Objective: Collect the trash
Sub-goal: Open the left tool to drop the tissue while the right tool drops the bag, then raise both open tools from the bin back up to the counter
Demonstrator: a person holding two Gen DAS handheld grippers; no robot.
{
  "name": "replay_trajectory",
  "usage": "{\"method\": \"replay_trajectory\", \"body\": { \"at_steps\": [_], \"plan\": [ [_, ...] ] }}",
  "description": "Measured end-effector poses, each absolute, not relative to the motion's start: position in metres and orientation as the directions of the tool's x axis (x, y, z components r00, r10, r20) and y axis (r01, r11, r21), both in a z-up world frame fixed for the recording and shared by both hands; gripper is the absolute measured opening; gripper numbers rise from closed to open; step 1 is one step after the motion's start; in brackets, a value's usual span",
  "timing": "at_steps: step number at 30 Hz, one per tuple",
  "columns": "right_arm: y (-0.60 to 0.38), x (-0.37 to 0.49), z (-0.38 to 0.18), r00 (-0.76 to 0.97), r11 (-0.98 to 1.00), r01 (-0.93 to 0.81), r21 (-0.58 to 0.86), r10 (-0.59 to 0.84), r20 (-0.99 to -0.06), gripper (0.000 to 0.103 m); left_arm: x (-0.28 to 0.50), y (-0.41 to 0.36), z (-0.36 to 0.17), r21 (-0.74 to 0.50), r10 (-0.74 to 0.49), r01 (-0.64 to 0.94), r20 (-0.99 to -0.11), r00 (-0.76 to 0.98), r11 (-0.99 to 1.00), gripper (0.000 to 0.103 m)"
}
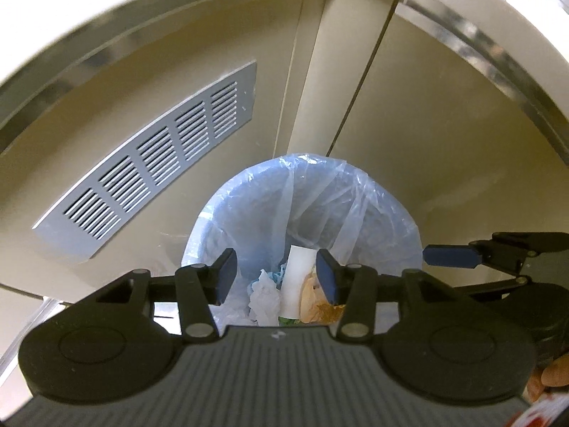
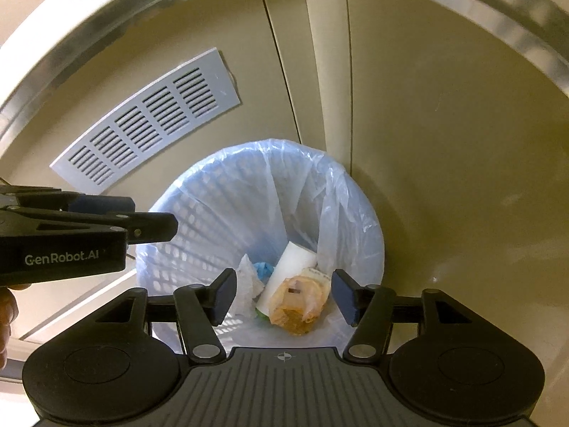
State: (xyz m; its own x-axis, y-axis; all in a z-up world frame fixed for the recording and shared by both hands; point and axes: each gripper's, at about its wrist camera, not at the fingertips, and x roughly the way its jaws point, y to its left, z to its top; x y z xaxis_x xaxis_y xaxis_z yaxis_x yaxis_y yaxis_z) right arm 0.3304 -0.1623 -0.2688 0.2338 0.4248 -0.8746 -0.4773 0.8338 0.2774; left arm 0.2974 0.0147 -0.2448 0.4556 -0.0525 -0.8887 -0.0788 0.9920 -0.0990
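Observation:
A pale blue mesh bin (image 2: 199, 213) lined with a clear plastic bag (image 2: 330, 195) stands on the floor in a corner. In it lie a white paper tube (image 2: 288, 270), a crumpled tan wrapper (image 2: 295, 306), white tissue (image 2: 245, 284) and a blue scrap (image 2: 263, 268). My right gripper (image 2: 284, 291) hangs open above the bin with nothing between its pads. My left gripper (image 1: 277, 277) is also open and empty over the same bin (image 1: 249, 192), with the tube (image 1: 297, 277) and wrapper (image 1: 313, 299) below it. The two grippers sit side by side.
A grey slotted vent grille (image 2: 149, 121) is set in the cream panel behind the bin to the left. Cream cabinet panels meet in a corner post (image 2: 320, 71) behind the bin. A hand (image 2: 5, 316) holds the left gripper's body at the left edge.

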Motion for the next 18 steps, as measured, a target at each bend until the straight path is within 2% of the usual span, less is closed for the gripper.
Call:
{"method": "replay_trajectory", "body": {
  "at_steps": [18],
  "plan": [
    [-0.18, 0.296, -0.191, 0.277, 0.799, -0.507, 0.324, 0.507, -0.817, 0.063, 0.235, 0.024, -0.156, -0.092, -0.013, -0.116, -0.833, 0.553, 0.989, 0.045]
  ]
}}
